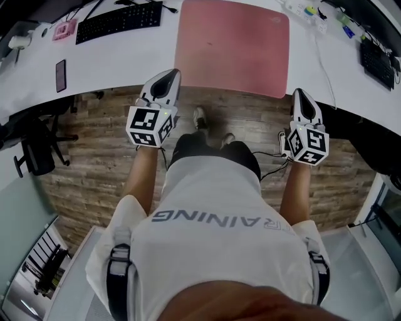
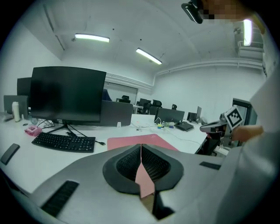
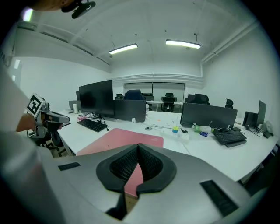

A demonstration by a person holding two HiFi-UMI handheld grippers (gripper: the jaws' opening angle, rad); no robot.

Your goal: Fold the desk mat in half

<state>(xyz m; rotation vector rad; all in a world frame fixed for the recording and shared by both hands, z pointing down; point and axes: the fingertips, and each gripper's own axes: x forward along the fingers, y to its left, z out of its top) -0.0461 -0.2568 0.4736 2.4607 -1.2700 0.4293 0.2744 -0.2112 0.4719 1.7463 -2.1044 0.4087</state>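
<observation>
Clutter sits only around the desk mat, on the white desk. A black keyboard lies just left of the mat's far left corner, apart from it. Farther left are a small pink object and a dark phone lying flat. Past the mat's far right corner a white power strip sits among small bits. A thin white cable runs from there toward the near desk edge. A second black keyboard lies at the far right. A black office chair stands on the wooden floor at the left.

The mat is pink, rectangular with rounded corners, and lies flat and unfolded. Its near edge reaches the near edge of the desk, and a faint mark sits in its far right corner.

Counted: one mat, two keyboards, one phone, two tongs. The left tongs point at the mat's near left corner. The right tongs are just beside its near right corner. Whether either touches the mat cannot be told. In both gripper views the jaws are pressed together with nothing between them
</observation>
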